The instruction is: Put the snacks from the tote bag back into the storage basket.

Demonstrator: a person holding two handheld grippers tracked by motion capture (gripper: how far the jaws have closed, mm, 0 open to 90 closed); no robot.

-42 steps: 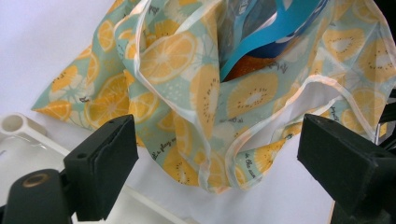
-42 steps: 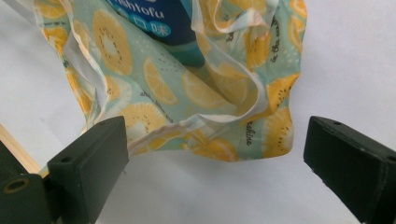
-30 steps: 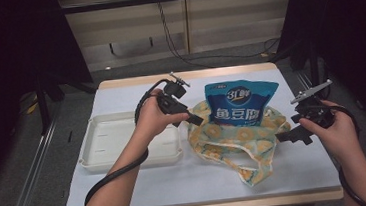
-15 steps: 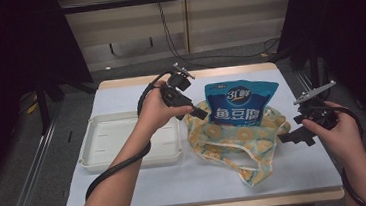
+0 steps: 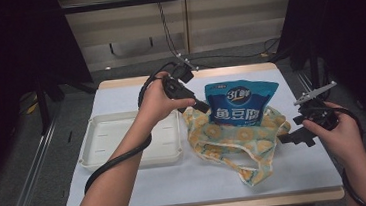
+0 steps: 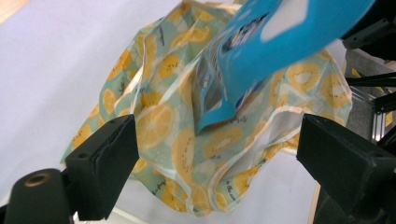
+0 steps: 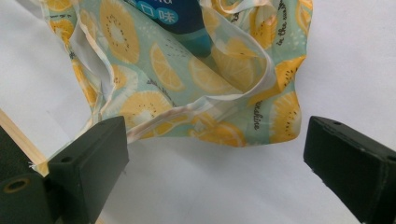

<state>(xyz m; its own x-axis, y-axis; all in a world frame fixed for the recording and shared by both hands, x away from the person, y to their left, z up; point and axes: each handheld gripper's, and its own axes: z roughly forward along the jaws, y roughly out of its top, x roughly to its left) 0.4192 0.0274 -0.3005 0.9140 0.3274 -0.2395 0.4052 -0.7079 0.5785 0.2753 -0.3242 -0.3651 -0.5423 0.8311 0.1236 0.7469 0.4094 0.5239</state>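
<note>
Centrally on the white-covered table (image 5: 120,96) lies the fruit-print bag (image 5: 234,141), with the blue pouch (image 5: 241,103) standing half inside its mouth; the left gripper (image 5: 202,106) hovers at the bag's upper left edge, jaws spread wide and holding nothing. Just off the bag's right side the right gripper (image 5: 287,138) is likewise wide and empty; a white tray (image 5: 102,147) sits left of the bag.
</note>
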